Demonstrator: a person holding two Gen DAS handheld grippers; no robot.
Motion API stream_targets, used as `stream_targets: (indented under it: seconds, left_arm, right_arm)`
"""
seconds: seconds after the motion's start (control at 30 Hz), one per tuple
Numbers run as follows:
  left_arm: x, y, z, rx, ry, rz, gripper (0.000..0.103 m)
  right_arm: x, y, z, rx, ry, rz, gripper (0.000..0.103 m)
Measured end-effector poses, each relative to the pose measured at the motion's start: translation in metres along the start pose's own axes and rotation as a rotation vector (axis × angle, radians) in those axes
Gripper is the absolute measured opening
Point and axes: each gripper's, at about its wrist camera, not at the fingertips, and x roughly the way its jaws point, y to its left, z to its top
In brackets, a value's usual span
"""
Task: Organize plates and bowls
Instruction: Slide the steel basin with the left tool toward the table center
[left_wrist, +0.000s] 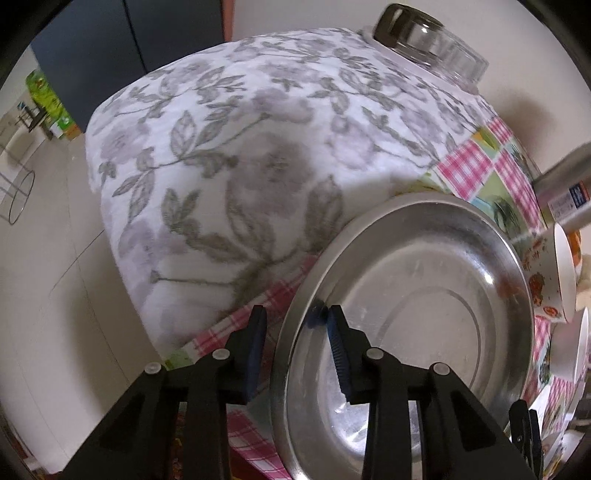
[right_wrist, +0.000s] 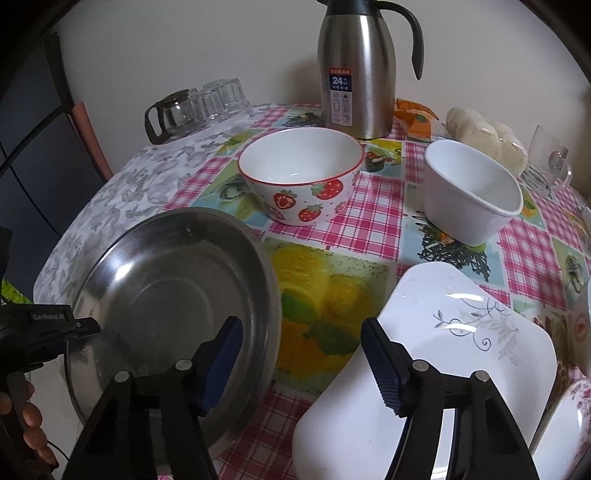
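Observation:
A round steel plate is tilted up off the table; it also shows at the left of the right wrist view. My left gripper straddles its near rim, one finger outside and one inside, with a gap at the outer finger. My right gripper is open and empty, above the table between the steel plate and a white square plate with a grey flower print. A strawberry bowl and a plain white bowl stand further back.
A steel thermos jug stands at the back by the wall. A glass coffee pot and upturned glasses sit on a floral cloth at the back left. Another patterned dish lies at the right edge.

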Motion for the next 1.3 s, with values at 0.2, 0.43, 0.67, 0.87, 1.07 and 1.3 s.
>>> stream_targets:
  seconds: [0.2,0.43,0.67,0.87,1.07,1.3]
  left_arm:
    - [-0.008,0.007,-0.003,-0.012,0.002,0.002,0.036]
    - [-0.004,0.001,-0.002,-0.001,0.007,0.015,0.038]
    - [0.001,-0.01,-0.001,0.044,0.005,0.03,0.036]
    - [-0.009,-0.002,0.0,0.015,-0.03,-0.001,0.027]
    - [-0.016,-0.007,-0.001,0.028,-0.048,-0.021,0.026]
    - [-0.029,-0.016,-0.001,0.053,-0.095,-0.063,0.026]
  right_arm:
    - [0.007,0.014,-0.005,-0.033,0.03,0.036,0.057]
    - [0.02,0.036,-0.018,-0.104,0.085,0.028,0.036]
    - [0.022,0.04,-0.022,-0.102,0.086,0.036,0.026]
    - [0.018,0.03,-0.019,-0.048,0.095,0.091,0.019]
    - [-0.001,0.028,-0.012,-0.035,0.048,0.125,0.02]
    - [-0.02,0.023,-0.008,-0.046,0.01,0.105,0.02]
